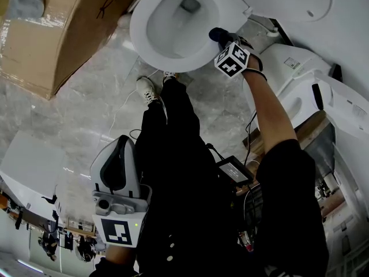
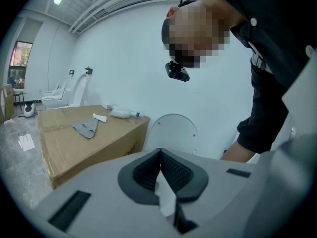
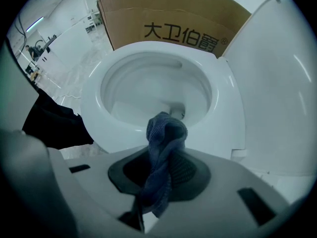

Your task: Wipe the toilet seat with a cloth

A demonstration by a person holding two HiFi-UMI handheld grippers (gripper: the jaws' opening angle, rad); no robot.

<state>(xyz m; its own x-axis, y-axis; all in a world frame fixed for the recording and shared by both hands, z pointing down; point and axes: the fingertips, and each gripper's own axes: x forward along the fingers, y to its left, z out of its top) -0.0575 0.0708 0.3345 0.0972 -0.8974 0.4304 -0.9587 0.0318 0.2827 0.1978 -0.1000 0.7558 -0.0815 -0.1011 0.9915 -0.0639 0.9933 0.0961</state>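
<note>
The white toilet seat (image 1: pixel 144 42) rings the open bowl at the top of the head view, with its lid (image 3: pixel 277 78) raised. My right gripper (image 1: pixel 226 41) hangs at the seat's right rim, shut on a dark blue cloth (image 3: pixel 166 130). The bunched cloth sticks out past the jaws, over the near seat rim (image 3: pixel 99 128); whether it touches the seat I cannot tell. My left gripper (image 1: pixel 123 144) is held low by the person's legs, far from the toilet. Its jaws are shut with nothing between them (image 2: pixel 160 155).
A large cardboard box (image 1: pixel 63 27) stands left of the toilet, with a grey rag (image 2: pixel 86 128) on top. A second white toilet (image 1: pixel 300 82) sits close on the right. The person's shoes (image 1: pixel 147 89) stand before the bowl on a marble floor.
</note>
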